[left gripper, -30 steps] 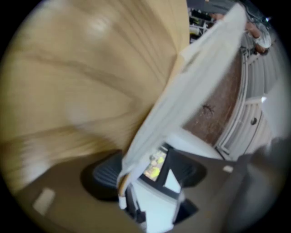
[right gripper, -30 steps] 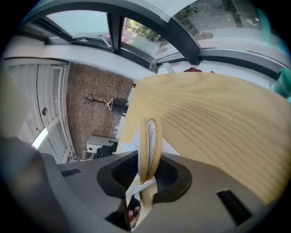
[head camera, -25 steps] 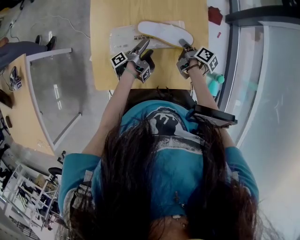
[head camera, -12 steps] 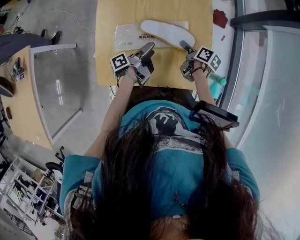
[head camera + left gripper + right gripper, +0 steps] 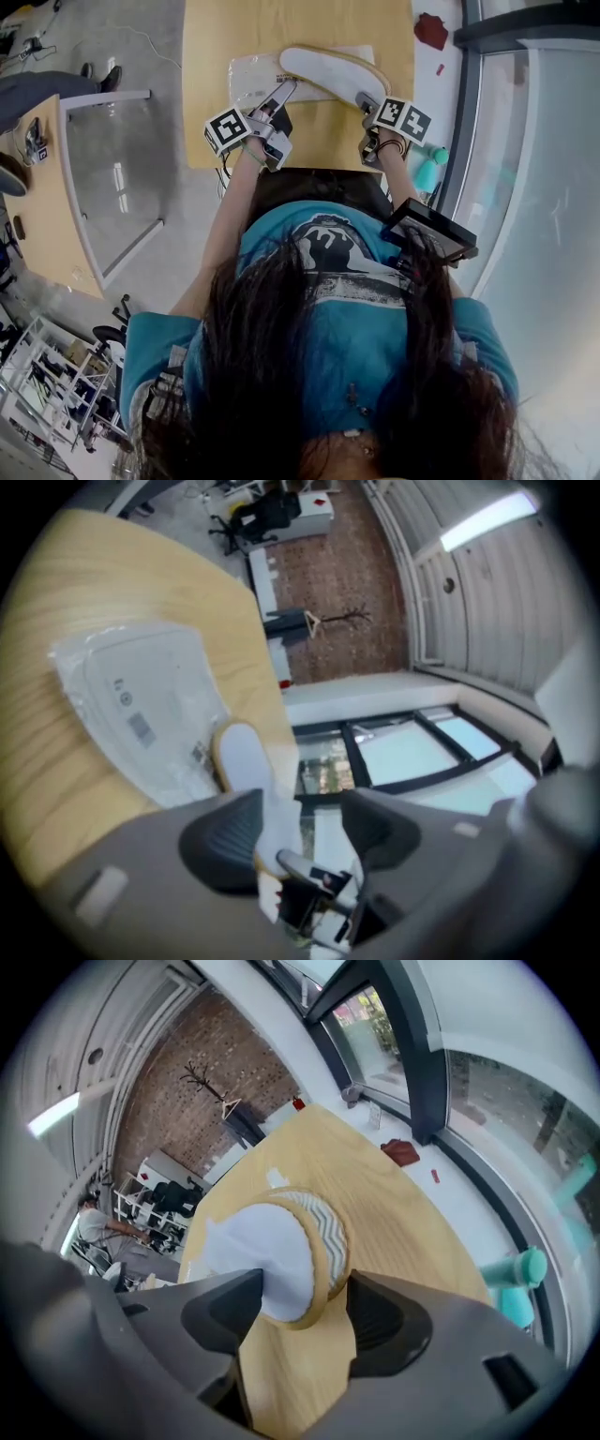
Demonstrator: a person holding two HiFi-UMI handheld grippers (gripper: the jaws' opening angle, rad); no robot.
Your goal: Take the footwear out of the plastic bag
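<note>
the fingers on your right gripper (image 5: 302, 1309) have just been opening and are standing wide now, with the near end of the white slipper (image 5: 281, 1265) sitting loose between them. the fingers on your left gripper (image 5: 298, 834) have just been closing a bit but are apart, gripping nothing, hovering just beside the slipper. the slipper is lying on the table (image 5: 220, 47), its far end resting over the flat plastic bag (image 5: 246, 80).
</note>
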